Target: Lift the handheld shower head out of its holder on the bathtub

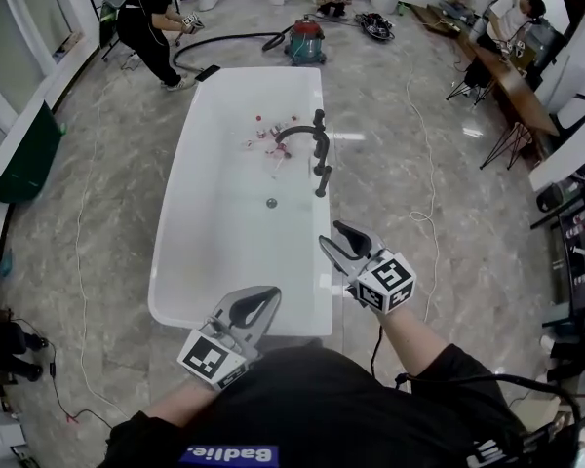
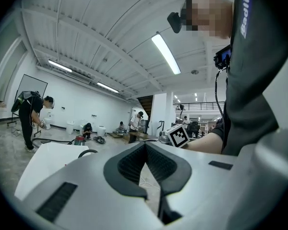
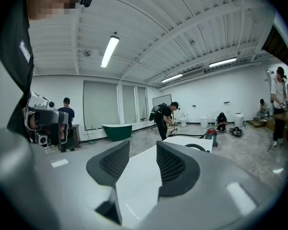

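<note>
The white bathtub point(image 1: 175, 261) lies lengthwise ahead of me. On its right rim stands a black tap set with a curved spout point(image 1: 292, 131), and the black handheld shower head point(image 1: 323, 179) sits upright in its holder at the near end of that row. My right gripper point(image 1: 333, 236) hovers over the rim a short way in front of the shower head, apart from it. Its jaws are open with nothing between them, and only the tub point(image 3: 182, 145) shows through the gap. My left gripper point(image 1: 271, 296) is shut and empty over the tub's near end.
Small items point(image 1: 266, 140) lie in the tub near the drain point(image 1: 271, 203). A cable point(image 1: 424, 214) runs along the floor to the right of the tub. A red vacuum point(image 1: 305, 42), a hose and several people are at the far end. A green tub point(image 1: 24, 154) stands at the left, desks at the right.
</note>
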`<state>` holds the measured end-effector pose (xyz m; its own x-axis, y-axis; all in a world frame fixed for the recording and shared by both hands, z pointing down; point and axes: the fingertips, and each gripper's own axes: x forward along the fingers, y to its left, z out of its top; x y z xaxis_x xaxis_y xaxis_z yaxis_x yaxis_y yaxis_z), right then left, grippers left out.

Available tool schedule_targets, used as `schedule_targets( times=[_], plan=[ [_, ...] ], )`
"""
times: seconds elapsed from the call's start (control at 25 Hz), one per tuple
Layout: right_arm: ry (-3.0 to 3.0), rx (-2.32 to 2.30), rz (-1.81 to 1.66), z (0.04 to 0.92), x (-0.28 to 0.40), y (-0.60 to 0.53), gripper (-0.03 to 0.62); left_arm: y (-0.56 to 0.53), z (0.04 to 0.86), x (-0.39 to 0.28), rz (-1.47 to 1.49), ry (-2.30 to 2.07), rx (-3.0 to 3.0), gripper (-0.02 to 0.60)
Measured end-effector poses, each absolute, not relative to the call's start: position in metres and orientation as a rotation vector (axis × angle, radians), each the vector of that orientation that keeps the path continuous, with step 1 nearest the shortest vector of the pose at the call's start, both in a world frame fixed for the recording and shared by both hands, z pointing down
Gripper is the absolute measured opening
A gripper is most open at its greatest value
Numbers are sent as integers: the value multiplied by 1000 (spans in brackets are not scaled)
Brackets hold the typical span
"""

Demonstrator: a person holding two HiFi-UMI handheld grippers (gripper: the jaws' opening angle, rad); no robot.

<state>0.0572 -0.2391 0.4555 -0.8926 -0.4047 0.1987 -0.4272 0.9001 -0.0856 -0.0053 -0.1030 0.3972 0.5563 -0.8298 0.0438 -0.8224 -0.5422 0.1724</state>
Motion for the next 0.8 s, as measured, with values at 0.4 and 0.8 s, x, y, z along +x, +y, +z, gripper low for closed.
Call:
schedule_targets(
  times=[0.4,0.8],
  plan=[
    [-2728,795,193,488,36,-290,167,-111,404,-54,-104,-1322,2626,5],
    [-2511,937,292,540,24,-339,176,-115,420,-104,-183,-1218,2626,5]
  ],
)
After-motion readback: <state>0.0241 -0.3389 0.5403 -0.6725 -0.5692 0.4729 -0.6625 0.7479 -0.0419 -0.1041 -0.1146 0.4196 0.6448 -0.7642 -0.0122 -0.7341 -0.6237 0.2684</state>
